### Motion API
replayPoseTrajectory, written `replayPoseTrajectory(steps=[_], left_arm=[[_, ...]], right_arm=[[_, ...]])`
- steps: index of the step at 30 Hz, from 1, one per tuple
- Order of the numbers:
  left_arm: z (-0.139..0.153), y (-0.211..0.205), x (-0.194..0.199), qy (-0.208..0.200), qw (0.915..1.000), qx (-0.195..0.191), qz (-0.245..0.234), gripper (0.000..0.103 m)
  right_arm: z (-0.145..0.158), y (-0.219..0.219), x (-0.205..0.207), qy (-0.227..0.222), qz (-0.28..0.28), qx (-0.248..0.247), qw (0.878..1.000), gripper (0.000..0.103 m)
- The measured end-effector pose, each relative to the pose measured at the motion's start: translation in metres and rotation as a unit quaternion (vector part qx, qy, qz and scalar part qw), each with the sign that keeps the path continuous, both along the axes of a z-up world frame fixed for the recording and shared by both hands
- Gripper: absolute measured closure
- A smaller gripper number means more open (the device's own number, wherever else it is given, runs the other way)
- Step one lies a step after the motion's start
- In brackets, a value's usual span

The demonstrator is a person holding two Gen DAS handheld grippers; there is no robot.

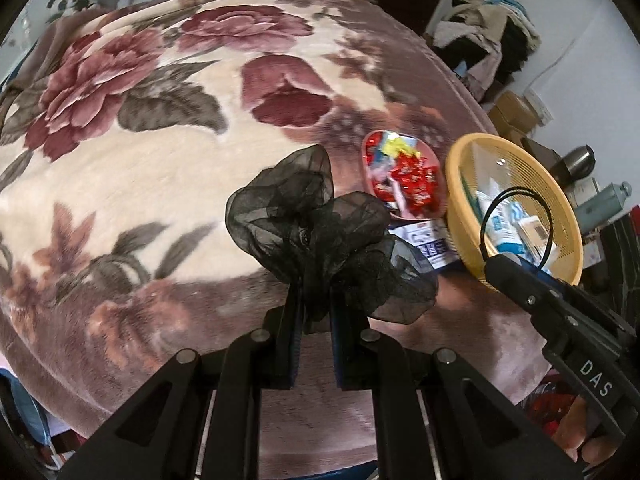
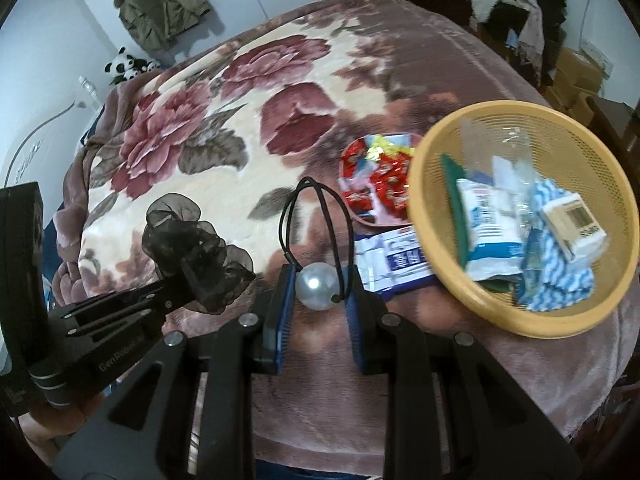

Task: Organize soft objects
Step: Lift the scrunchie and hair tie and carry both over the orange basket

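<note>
L gripper (image 1: 314, 300) pinches sheer black scrunchie (image 1: 320, 232); R gripper (image 2: 316, 284) clamps pearl hair tie (image 2: 316, 286).

- The wide flowered blanket (image 1: 152, 184) on the bed lies bare across its left and far parts: open room for a gripper there.
- On the right side, a yellow basket (image 2: 448, 276) full of packets blocks the way.
- Just left of the basket sits a pink tray (image 2: 376, 222) of red sweets, with a blue-and-white packet (image 2: 400, 260) lying flat in front of it.
- Between that packet and the blanket's near edge, a bare strip stays free.
- Beyond the bed's right edge, piled clothes (image 1: 488, 32) and boxes (image 1: 516, 112) crowd the floor.
</note>
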State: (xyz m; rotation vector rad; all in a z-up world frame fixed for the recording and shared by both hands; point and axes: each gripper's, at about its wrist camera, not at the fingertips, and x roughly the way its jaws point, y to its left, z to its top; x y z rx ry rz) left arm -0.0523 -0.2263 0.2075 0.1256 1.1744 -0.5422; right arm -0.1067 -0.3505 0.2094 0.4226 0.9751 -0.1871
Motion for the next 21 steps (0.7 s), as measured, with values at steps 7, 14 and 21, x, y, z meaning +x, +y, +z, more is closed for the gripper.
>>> replayPoseTrajectory(steps=[7, 14, 21], left_arm=[[0.004, -0.029, -0.008, -0.005, 0.9998, 0.007, -0.02, 0.092], [0.007, -0.059, -0.015, -0.009, 0.999, 0.014, -0.041, 0.092], [0.009, -0.091, -0.022, -0.01, 0.9981, 0.018, -0.058, 0.092]], right_arm=[[0.007, -0.028, -0.012, -0.009, -0.021, 0.0, 1.0, 0.078], [0.007, -0.055, -0.023, -0.013, -0.039, 0.005, 0.999, 0.078], [0.009, -0.081, -0.034, -0.016, -0.054, 0.008, 0.998, 0.078]])
